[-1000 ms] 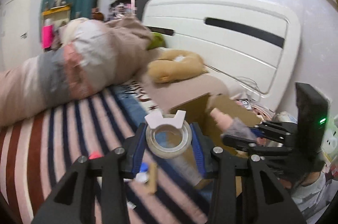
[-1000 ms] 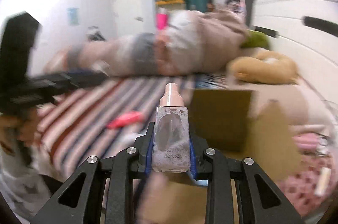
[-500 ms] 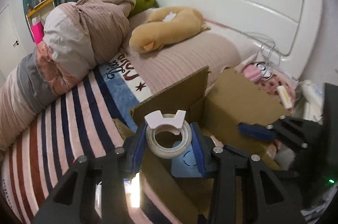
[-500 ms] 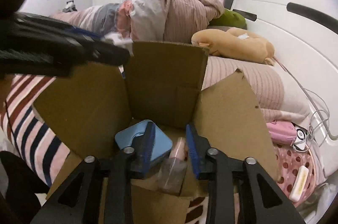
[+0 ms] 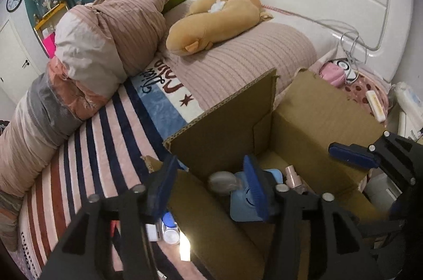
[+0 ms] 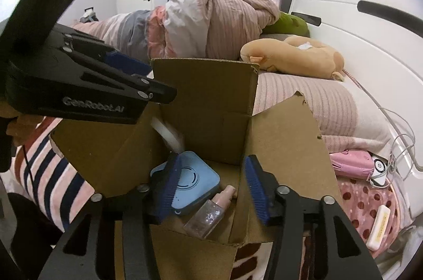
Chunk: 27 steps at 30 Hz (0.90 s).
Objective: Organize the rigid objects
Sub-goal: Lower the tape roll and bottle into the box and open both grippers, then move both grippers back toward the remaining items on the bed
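- Our left gripper [image 5: 211, 190] now stands spread and holds nothing; half a second ago it pinched the tape roll above the box [image 5: 317, 105].
- The tape roll [image 6: 169, 133] is now inside the box, a white band showing against the back wall in the right wrist view. In the left wrist view a blurred grey shape [image 5: 222, 180] sits between our fingers, probably the roll dropping; we cannot tell for sure.
- Our right gripper [image 6: 211, 187] is also spread and empty. A second ago it gripped the bottle; half a second ago its jaws had just parted over the box.
- The bottle [image 6: 211, 211] now lies tilted on the box floor, touching the blue case [image 6: 193, 179], pump end toward the back wall.
- We judge both drops done: two rigid things have joined the blue case in the box.
- Small items [image 5: 169, 227] lie on the striped blanket [image 5: 105, 147] just beside the box's near flap, so we judge more sorting is left.
- Next we would likely lift both grippers clear of the flaps, taking care not to snag the cardboard.
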### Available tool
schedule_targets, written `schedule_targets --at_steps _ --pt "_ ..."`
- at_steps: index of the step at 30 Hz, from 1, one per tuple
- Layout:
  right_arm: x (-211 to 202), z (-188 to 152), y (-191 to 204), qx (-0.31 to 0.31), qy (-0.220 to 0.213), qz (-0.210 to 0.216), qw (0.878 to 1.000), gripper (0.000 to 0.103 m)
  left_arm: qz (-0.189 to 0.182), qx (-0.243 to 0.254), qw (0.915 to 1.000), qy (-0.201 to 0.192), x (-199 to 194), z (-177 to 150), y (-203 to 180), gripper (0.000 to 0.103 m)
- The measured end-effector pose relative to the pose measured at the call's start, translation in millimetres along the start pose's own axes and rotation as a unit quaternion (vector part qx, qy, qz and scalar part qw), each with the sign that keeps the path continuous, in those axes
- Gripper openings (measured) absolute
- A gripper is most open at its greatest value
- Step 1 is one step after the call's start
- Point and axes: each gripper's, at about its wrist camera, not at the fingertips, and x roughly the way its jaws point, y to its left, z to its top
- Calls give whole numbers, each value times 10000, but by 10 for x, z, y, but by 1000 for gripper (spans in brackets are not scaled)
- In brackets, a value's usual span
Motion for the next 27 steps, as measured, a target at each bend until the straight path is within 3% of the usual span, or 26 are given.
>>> schedule_targets --at_steps 8,16,21,27 --pt "-141 109 101 105 -68 -91 9999 47 -149 -454 9965 -685 -590 -258 382 72" --pt "-556 377 595 89 -671 369 9970 47 242 -1174 9870 -1070 -1066 -941 1217 76" --pt "-601 566 1182 -135 -753 1079 9912 47 368 -1710 9790 -1045 -1056 -1518 1716 80" --pt "-249 553 1875 -451 -333 1595 9856 47 334 -2082 9739 -841 -736 -2075 2082 80"
